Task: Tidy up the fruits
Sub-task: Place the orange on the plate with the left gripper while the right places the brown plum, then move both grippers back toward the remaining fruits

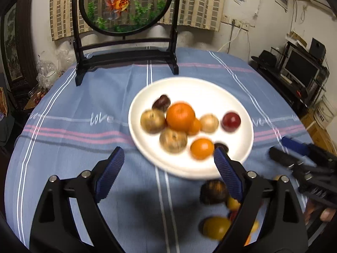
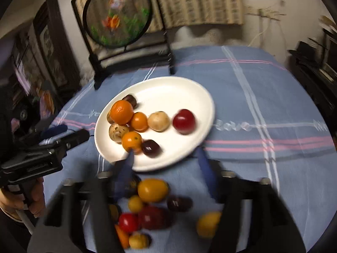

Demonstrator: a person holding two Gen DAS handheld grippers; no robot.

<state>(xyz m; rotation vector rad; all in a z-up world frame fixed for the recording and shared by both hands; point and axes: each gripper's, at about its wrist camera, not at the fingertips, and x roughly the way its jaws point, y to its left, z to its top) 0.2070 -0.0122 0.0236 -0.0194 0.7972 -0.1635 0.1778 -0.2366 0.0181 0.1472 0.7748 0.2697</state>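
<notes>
Two sets of tongs hovered over a round table covered with a blue striped cloth point(image 1: 88, 97), each spread apart and pinching nothing. From its own camera, the left gripper point(image 1: 168, 158) stood with its blue pads wide, bare cloth and the near rim of a white plate point(image 1: 189, 86) showing between them. From the other camera, the right gripper point(image 2: 166, 158) was blurred but plainly parted, its pads framing the plate's near rim.

Inside the plate lay about nine fruits. A large orange point(image 2: 121, 112) sat toward the plate's left side, with two smaller oranges, three brownish round fruits and a dark plum beside it. A red plum point(image 2: 183, 121) rested alone toward the right rim, and a dark purple plum point(image 2: 150, 147) lay near the front rim.

Off the plate, on the cloth at the table's near edge, lay a loose heap point(image 2: 147, 210) of yellow, red and dark fruits, with a yellow plum point(image 2: 153, 190) nearest the plate.

Judging by this, the step in hand was fetching another fruit. It would go best by lowering one gripper over a single fruit at the heap's edge, squeezing gently since round fruit rolls, and setting it in the plate's empty back half. A fish screen point(image 1: 126, 6) stood at the table's far edge.
</notes>
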